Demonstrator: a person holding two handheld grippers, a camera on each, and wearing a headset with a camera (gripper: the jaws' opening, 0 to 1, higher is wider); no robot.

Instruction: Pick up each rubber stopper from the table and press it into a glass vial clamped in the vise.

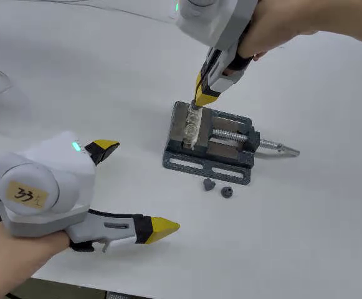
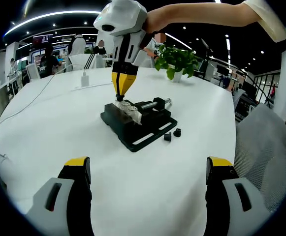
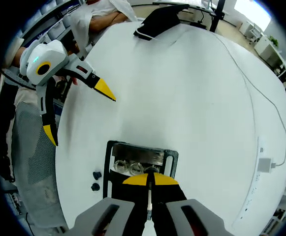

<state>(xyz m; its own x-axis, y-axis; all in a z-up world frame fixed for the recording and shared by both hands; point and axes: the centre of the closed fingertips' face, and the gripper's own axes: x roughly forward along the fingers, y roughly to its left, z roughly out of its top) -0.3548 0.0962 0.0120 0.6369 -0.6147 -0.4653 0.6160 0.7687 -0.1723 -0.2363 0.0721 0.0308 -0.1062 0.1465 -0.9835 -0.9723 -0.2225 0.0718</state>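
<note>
Right jaws: closed tight, tips pointing down on the top of a vial in the vise. The right gripper stands almost upright over it.
Dark bit: a small dark bit sits right at those tips. It looks like a stopper. I cannot tell if the jaws pinch it or just push on it.
Left jaws: wide open, holding nothing. The left gripper hangs over the near left edge of the table.
Vials: in a row between the vise plates, standing up, near the middle of the table.
Spare stoppers: two lie on the table, just beside the near edge of the vise.
Step now: I think it is pushing a stopper into a vial.
How to do it well: push straight down, slow and soft. Keep the tips over the middle of the vial mouth.
Watch out: a slanted push could tip the stopper out or crack the glass.
Next: the open left gripper is nearer to the two spare stoppers.
</note>
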